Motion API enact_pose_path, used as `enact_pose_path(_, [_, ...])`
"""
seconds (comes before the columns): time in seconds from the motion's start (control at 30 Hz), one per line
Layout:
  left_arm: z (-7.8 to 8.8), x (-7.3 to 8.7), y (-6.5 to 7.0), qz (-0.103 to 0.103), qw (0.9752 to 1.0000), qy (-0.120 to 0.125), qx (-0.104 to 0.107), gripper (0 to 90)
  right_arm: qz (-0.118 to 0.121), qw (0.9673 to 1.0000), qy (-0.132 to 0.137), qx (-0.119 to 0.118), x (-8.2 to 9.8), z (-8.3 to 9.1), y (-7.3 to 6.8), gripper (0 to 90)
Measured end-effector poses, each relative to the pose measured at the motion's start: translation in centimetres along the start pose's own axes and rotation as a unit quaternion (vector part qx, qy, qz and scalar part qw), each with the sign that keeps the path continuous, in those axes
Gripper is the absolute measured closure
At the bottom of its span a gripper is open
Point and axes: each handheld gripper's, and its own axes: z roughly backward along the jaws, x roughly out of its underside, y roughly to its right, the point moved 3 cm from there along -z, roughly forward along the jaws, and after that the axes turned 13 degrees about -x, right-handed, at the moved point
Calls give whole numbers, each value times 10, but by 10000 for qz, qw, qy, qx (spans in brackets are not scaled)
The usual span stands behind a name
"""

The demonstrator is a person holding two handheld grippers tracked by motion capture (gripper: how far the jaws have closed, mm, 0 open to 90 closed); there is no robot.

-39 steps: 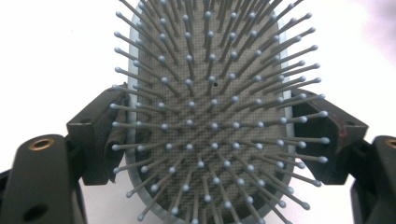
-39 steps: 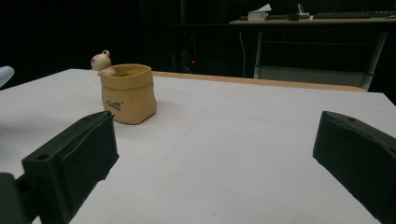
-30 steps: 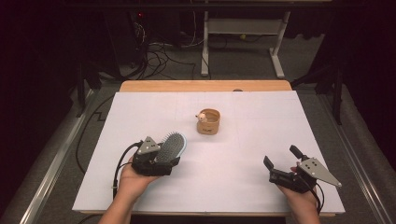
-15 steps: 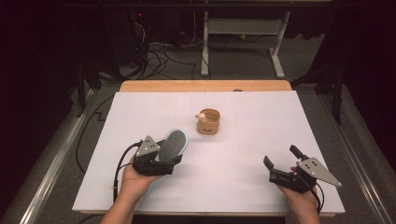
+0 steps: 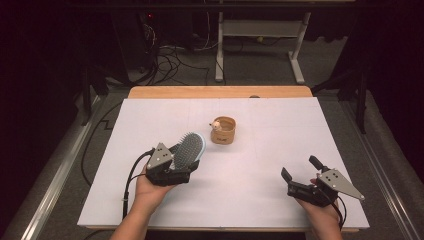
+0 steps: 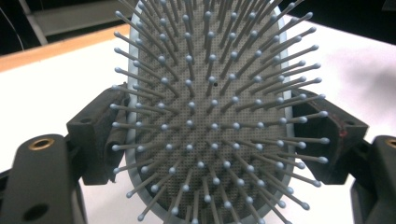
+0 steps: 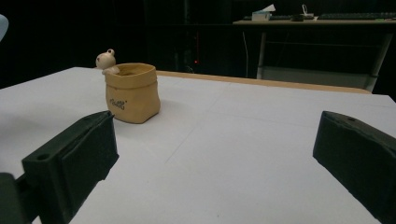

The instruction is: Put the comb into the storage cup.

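Note:
A light-blue paddle hairbrush (image 5: 190, 149) with grey bristles (image 6: 210, 112) is clamped between the jaws of my left gripper (image 5: 176, 165), bristles facing up, above the table's front left. A small tan sack-shaped pot (image 5: 223, 130) with a little figure on its rim stands near the table's middle, and is also at the upper left in the right gripper view (image 7: 132, 92). My right gripper (image 5: 299, 176) rests at the front right with its jaws wide apart and nothing between them (image 7: 215, 154).
The white table top (image 5: 280, 135) ends in a wooden strip (image 5: 220, 92) at the far edge. Behind it are desk legs (image 5: 299, 50) and cables (image 5: 172, 57) on a dark floor. A black cable (image 5: 129, 185) trails from the left gripper.
The left hand has carried the hairbrush slightly toward the pot. The right gripper has stayed put.

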Motion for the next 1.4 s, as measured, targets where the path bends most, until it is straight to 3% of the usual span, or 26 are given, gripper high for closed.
enact_pose_path(0.5, [-6,0,17,-34,9989,343,317,207,16,10000,-11,-23,0,-1,-1,3])
enact_pose_path(0.83, [4,6,26,73,9973,394,608,206,48,10000,-25,-62,0,-1,-3,3])
enact_pose_path(1.4, [6,10,27,34,9971,427,631,206,57,9996,-111,-258,-1,-11,-11,3])
